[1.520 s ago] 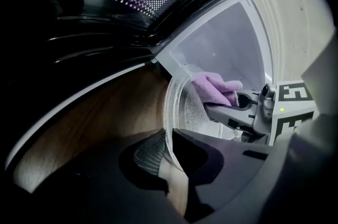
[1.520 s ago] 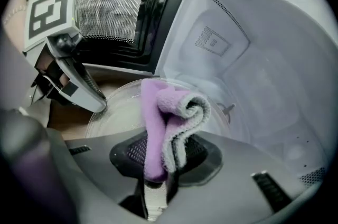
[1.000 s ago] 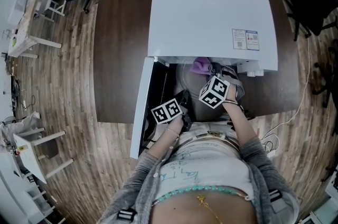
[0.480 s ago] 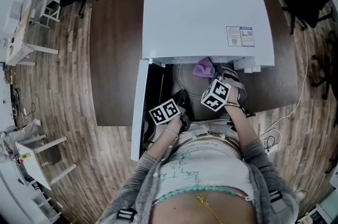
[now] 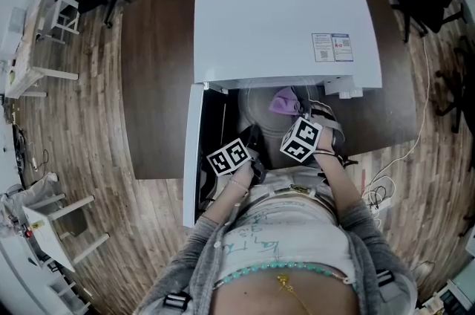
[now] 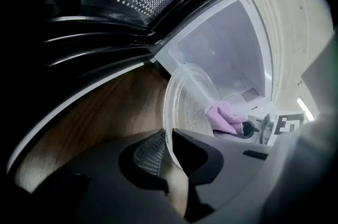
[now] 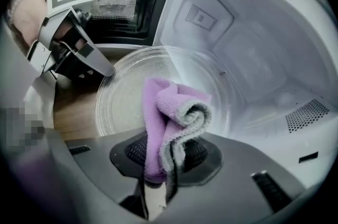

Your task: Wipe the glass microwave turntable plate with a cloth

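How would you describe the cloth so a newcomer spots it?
Find the white microwave on the brown table. At its mouth is the clear glass plate; over it, the right gripper pinches the bunched cloth. It alone is purple and fuzzy.

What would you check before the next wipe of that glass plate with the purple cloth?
1. The left gripper clamps the rim of the glass plate: ok.
2. The right gripper grips the purple cloth: ok.
3. The cloth presses on the plate: cannot tell.
4. The microwave door stands open: ok.
5. The plate is free of smears: cannot tell.
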